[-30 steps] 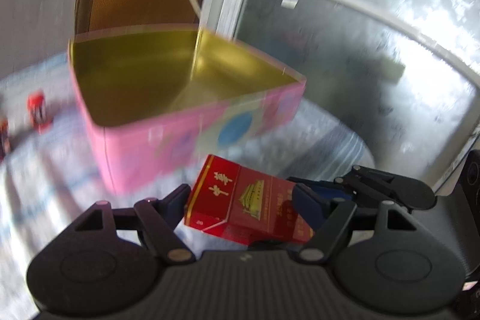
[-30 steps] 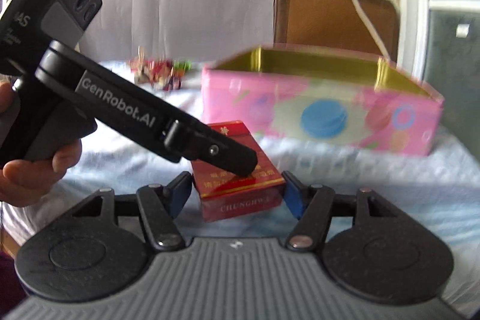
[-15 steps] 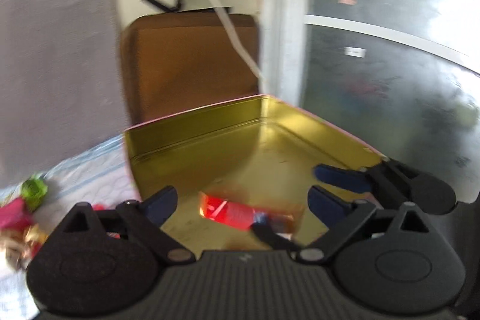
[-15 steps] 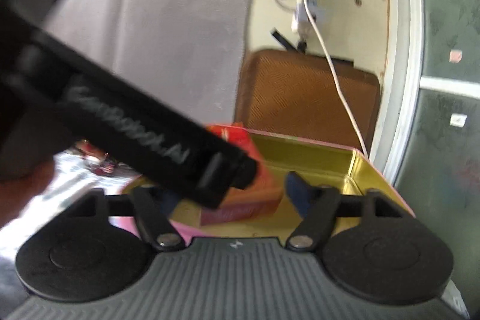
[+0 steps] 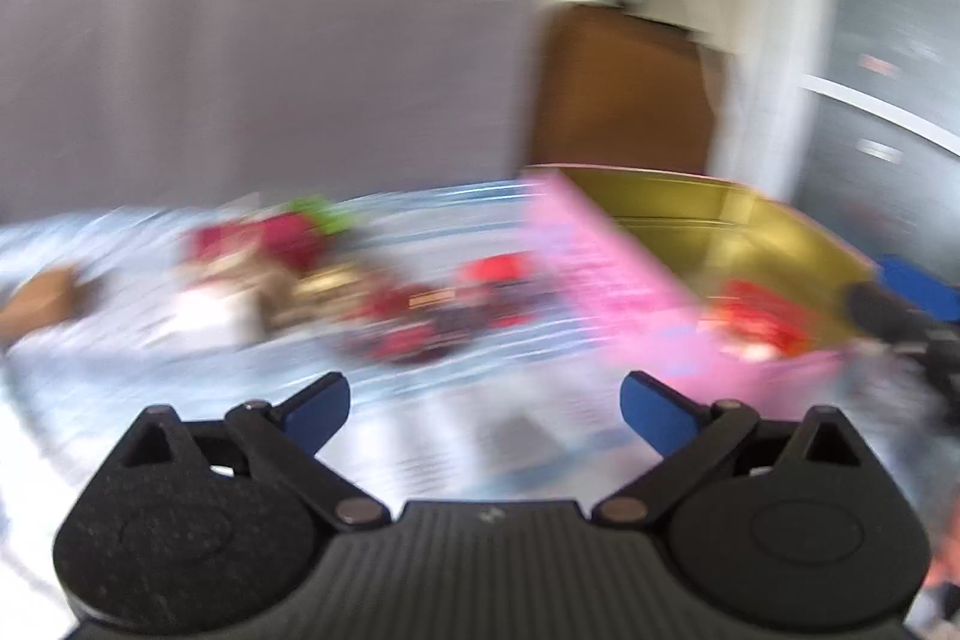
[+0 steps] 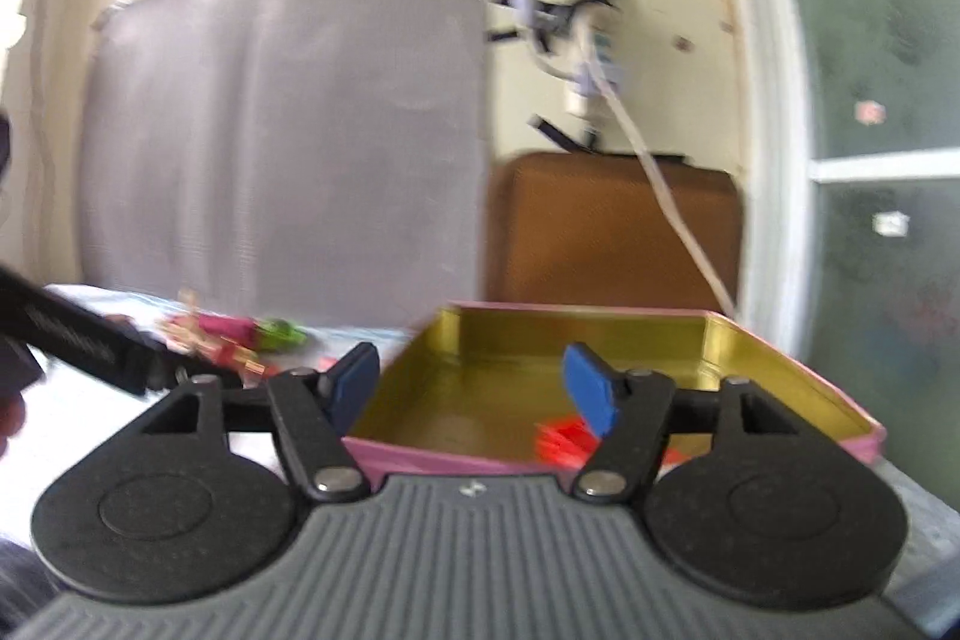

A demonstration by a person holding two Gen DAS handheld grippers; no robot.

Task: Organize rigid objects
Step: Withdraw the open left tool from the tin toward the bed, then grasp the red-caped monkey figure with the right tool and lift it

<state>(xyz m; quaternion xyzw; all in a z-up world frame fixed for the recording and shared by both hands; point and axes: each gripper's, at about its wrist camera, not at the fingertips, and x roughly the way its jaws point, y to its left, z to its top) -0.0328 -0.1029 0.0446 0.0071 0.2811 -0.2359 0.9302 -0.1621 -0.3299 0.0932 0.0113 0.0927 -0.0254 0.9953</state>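
Backdrop: grey sheet [image 6: 282, 130] on cream wall, brown board [image 6: 618, 226] behind the tin, white cable [image 6: 672, 214] trailing down to it, frosted window right of the tin.
Surface: pale blue-striped cloth [image 5: 420, 436] under the tin.
Tin: pink outside, gold inside, lid off [image 6: 600, 340]; tin is the landmark.
Cigarette pack: red, lying inside the tin on its floor, near the front wall [image 6: 564, 439]; no pads touching it.
Loose clutter: red, green and gold small items left of the tin on the cloth [image 5: 312, 274]; too blurred to name.
Left gripper: left of the tin, jaws spread wide, just been opening, nothing between them [image 5: 485, 409].
Right gripper: over the tin's front edge, jaws apart, just been closing a little, gripping nothing [image 6: 474, 388].
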